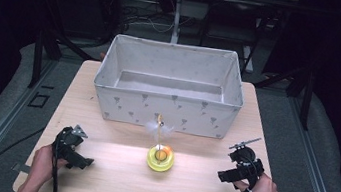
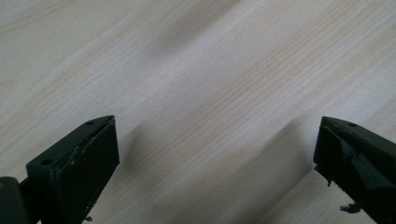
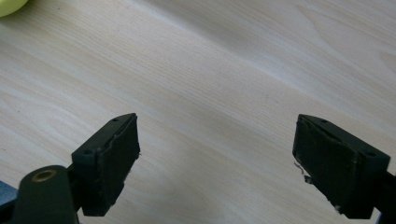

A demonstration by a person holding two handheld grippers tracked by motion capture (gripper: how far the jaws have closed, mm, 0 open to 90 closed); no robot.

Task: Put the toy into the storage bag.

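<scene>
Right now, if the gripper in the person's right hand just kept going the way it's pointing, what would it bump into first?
Probably the table. The right gripper has its jaws wide apart, angled down at bare wood. The yellow toy lies off to its side, so it would likely be missed, though depth is hard to judge.

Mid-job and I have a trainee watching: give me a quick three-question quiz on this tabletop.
1. True or false: the left gripper holds the yellow feather toy.
2. The toy sits: A) in the fabric bin, B) on the table in front of it, C) in the right gripper.
3. Fill in: both grippers' jaws are ____.

Key: 1 false; 2 B; 3 open.
</scene>
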